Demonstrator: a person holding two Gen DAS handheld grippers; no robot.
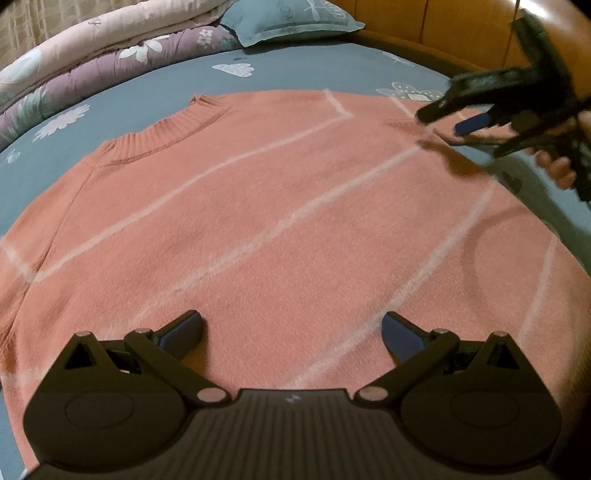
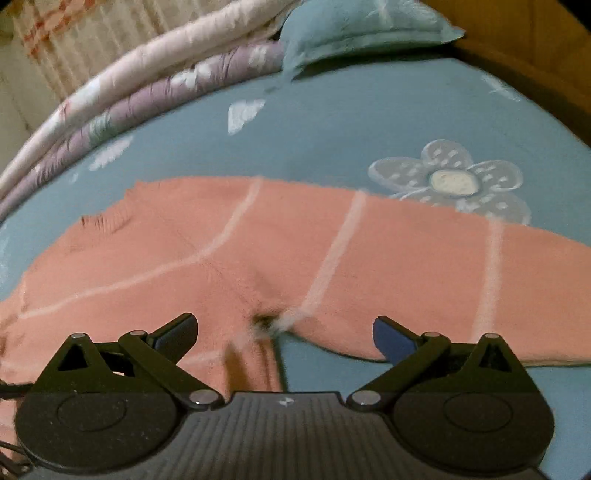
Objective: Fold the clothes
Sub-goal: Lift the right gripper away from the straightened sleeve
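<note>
A salmon-pink knit sweater [image 1: 258,221] with thin white stripes lies spread flat on the bed, ribbed collar [image 1: 162,136] at the far left. My left gripper [image 1: 291,332] hovers open over the sweater's body, nothing between its fingers. My right gripper [image 1: 447,118] shows in the left wrist view at the upper right, held by a hand, over the sweater's far right part. In the right wrist view that gripper [image 2: 284,334] is open above the armpit fold where the sleeve [image 2: 424,280] meets the body [image 2: 122,269].
The blue floral bedsheet [image 1: 288,70] surrounds the sweater. A rolled pink and purple quilt [image 1: 103,48] and a blue pillow [image 1: 291,16] lie along the far side. A wooden headboard [image 1: 454,33] stands at the far right.
</note>
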